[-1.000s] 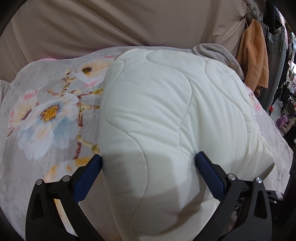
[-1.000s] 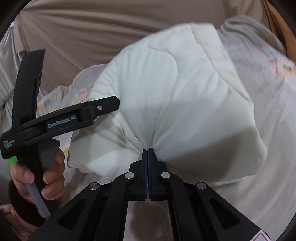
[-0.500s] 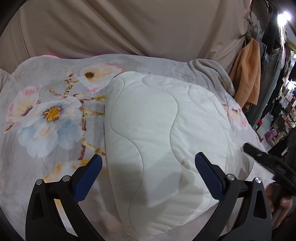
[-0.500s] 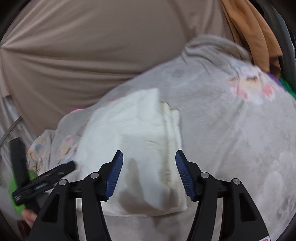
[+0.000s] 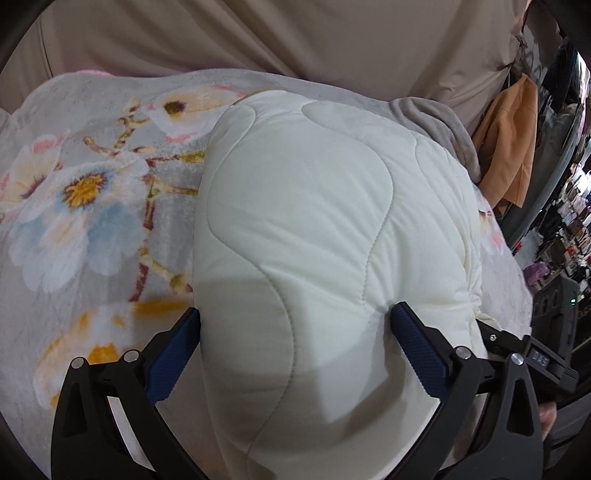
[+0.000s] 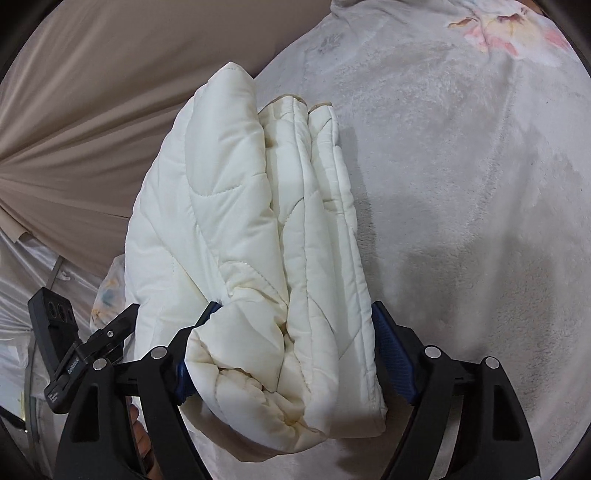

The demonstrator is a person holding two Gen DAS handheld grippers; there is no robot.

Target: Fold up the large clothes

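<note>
A cream quilted blanket, folded into a thick bundle, lies on the bed. My left gripper stands open and wide over its near end. The bundle fills the gap, and the right pad dents the fabric. In the right wrist view the stacked layers of the blanket run away from me. My right gripper straddles that layered end with its jaws opening, the fold between them. The other gripper shows at the lower left of this view, with part of a hand below it.
A grey plush bedspread with large flowers covers the bed, with bare bedspread right of the bundle. A beige curtain hangs behind. An orange garment and cluttered shelves stand at the far right.
My right gripper let go of the pinched fabric, opened, rolled and came round the bundle's layered end. My left gripper drew back from the blanket, then pushed onto it again, at unchanged width.
</note>
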